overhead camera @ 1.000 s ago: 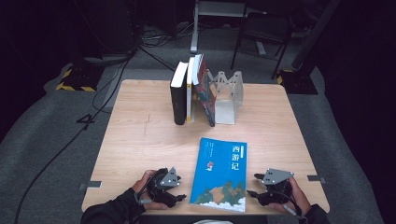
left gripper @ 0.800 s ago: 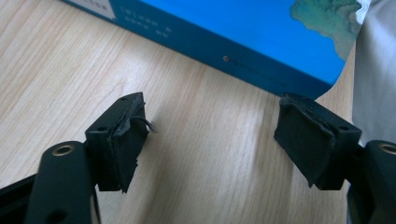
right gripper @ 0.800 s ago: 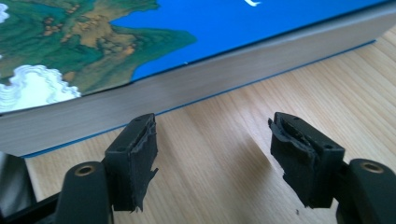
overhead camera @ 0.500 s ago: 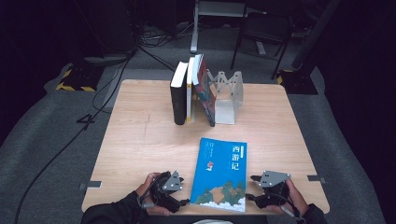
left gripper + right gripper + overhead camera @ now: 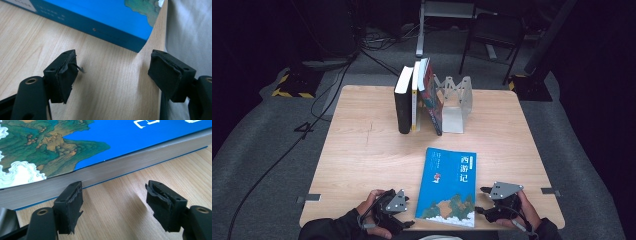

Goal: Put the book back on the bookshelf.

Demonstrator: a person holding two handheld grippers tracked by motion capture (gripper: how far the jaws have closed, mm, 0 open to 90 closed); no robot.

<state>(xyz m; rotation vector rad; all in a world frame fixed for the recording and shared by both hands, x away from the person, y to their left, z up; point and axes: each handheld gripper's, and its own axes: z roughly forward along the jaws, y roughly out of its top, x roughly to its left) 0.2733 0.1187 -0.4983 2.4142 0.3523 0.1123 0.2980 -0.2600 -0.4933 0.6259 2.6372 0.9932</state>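
On the wooden worktop (image 5: 362, 150), a thick blue paperback (image 5: 448, 186) lies flat between the left tool (image 5: 404, 220) and right tool (image 5: 482, 200), both spread, empty; likely heavy, glossy, floppy, best pinched at its long edges.

Blue book (image 5: 105, 152) before parted tongs (image 5: 113, 202)

Three upright books (image 5: 414, 97) beside a metal bookend (image 5: 455, 102) on the wooden table (image 5: 362, 150).
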